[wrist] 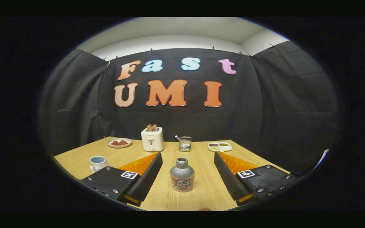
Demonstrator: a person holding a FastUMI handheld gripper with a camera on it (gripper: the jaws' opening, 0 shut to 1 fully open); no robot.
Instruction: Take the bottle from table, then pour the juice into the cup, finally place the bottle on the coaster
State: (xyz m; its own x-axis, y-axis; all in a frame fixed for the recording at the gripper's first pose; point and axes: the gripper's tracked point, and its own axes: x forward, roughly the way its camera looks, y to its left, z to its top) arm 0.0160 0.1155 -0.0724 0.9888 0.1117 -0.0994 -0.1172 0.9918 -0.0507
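A light wooden table (169, 196) stretches ahead of the gripper (188, 163), whose two fingers are spread wide and touch nothing. Between the fingers stands a small silver bottle (182, 175), upright, cap off, with a red and white label around its lower half. Beyond the fingers, a white toaster (152, 139) holds two slices. Just beside the left finger sits a white cup (98, 162). Farther back are a metal holder (185, 144), a plate (119, 143) and a divided dish (220, 146).
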